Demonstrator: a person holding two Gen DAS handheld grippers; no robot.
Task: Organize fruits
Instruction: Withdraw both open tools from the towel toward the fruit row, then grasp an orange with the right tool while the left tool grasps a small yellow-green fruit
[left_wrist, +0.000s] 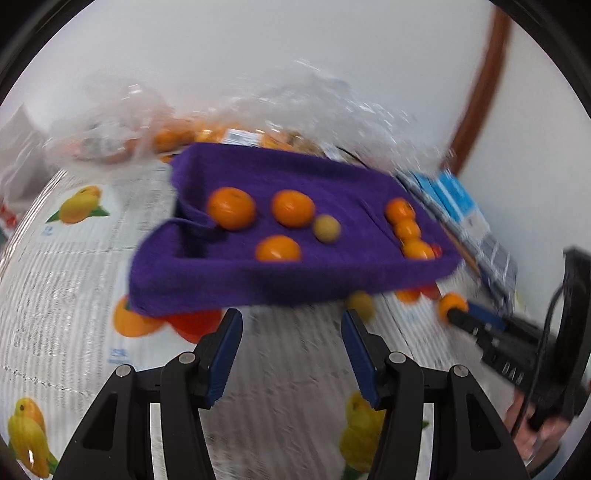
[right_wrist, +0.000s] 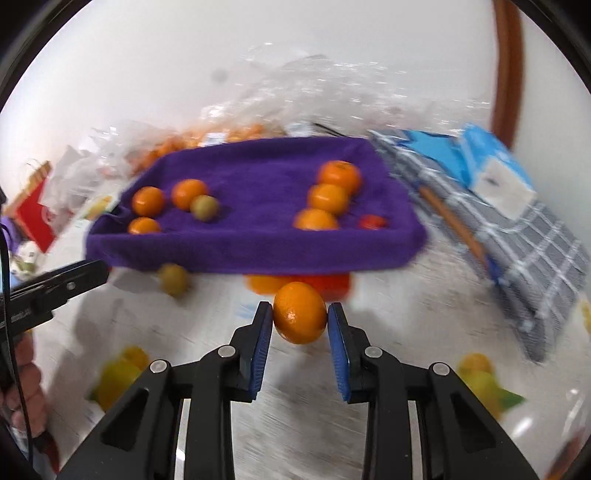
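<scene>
Right wrist view shows the right gripper (right_wrist: 300, 320) clamped on a small orange (right_wrist: 300, 312) just below frame centre, both blue pads pressing its sides; the fruit is slightly oval, its long axis running upright in the picture with a slight tilt, and which way its stem end faces I cannot tell. Directly behind it lies the purple towel-lined tray (right_wrist: 255, 251), whose front wall stands between the held fruit and the fruit inside: three oranges and a greenish-yellow fruit (right_wrist: 204, 207) at the left, a row of three oranges (right_wrist: 328, 198) and something small and red at the right. Another greenish-yellow fruit (right_wrist: 173, 279) lies loose on the table (right_wrist: 295, 424) (a white covering printed with fruit pictures) in front of the tray's left corner. At the right sit a grey checked cloth (right_wrist: 532, 258) and a blue-and-white carton (right_wrist: 495, 173); crumpled clear plastic bags (right_wrist: 295, 92) rise behind. Printing on the covering, and a label among the bags, is too blurred to read. Left wrist view has the left gripper (left_wrist: 291, 345) low in the frame, jaws moderately apart with nothing between them, pointing toward the tray's front wall.
</scene>
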